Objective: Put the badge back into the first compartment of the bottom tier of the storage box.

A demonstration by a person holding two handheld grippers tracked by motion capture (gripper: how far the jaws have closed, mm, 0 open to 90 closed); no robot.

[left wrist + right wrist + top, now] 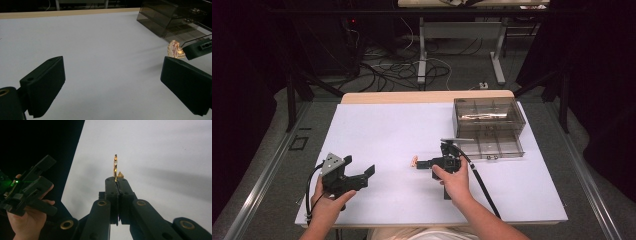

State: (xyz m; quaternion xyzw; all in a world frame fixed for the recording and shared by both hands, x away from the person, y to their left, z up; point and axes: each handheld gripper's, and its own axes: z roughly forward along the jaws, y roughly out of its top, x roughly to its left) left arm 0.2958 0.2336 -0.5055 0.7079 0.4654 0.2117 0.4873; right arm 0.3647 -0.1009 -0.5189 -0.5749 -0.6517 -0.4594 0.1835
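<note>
At bench centre, my right gripper (116,180) pinches one amber trinket (115,167); left gripper (110,85) gapes empty; carry level, grip firm.

The bench (377,135) is covered in plain white, with a strip of pale wood showing along its far edge. Both tongs, the left tongs (362,175) and the right tongs (421,163), are matt black; brass-coloured rivets dot the right pair's arms, and a grey three-cornered plate tops the left. The small piece (115,167) between the right tongs is translucent amber-orange with pinkish tints. The drawer box (488,120) is smoky grey-brown and see-through.
</note>
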